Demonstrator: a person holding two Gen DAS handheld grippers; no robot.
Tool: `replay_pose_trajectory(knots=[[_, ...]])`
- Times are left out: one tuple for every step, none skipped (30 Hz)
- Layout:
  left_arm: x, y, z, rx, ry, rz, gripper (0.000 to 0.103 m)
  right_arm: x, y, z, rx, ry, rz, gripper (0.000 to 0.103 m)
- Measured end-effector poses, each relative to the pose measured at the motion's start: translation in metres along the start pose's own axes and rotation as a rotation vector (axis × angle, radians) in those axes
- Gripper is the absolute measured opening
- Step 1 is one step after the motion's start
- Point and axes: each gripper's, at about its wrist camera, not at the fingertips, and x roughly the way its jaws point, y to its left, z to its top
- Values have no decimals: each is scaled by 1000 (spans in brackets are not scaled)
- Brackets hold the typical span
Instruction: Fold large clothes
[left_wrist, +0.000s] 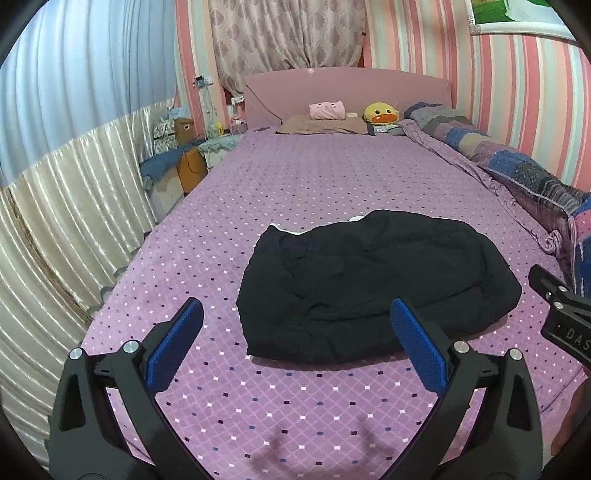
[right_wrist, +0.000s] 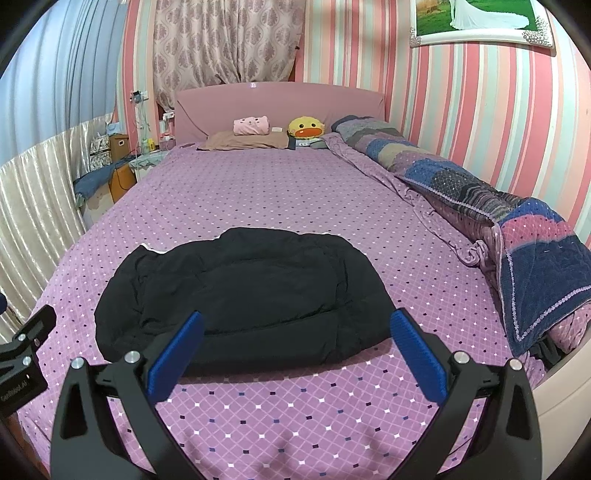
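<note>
A bulky black padded garment (left_wrist: 373, 284) lies bunched into a rounded heap on the purple diamond-pattern bed (left_wrist: 280, 402), with a bit of white lining showing at its far edge. My left gripper (left_wrist: 295, 314) hovers open above the near bedspread, its blue pads spread wide, the garment's near left corner just beyond them. In the right wrist view the same garment (right_wrist: 243, 291) sits straight ahead, and my right gripper (right_wrist: 295, 325) is open over its near edge, holding nothing. Each gripper's body shows at the edge of the other's view.
A rolled patchwork quilt (right_wrist: 480, 206) runs along the right side by the striped wall. Pillows and a yellow duck plush (right_wrist: 306, 127) lie at the pink headboard. Boxes and a small table (left_wrist: 184, 162) stand left of the bed, by a pale curtain.
</note>
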Motion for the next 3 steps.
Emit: replay_pose_trajectory(knots=[[-1,-1,0,2,-1,-3,100,-1,0,0,0,1,0,101],[-1,-1,0,5,-1,-5,100,-1,0,0,-1,3,-1,101],[-2,-2,0,7,-1,-6,100,-1,0,0,-1,4,-1,101]])
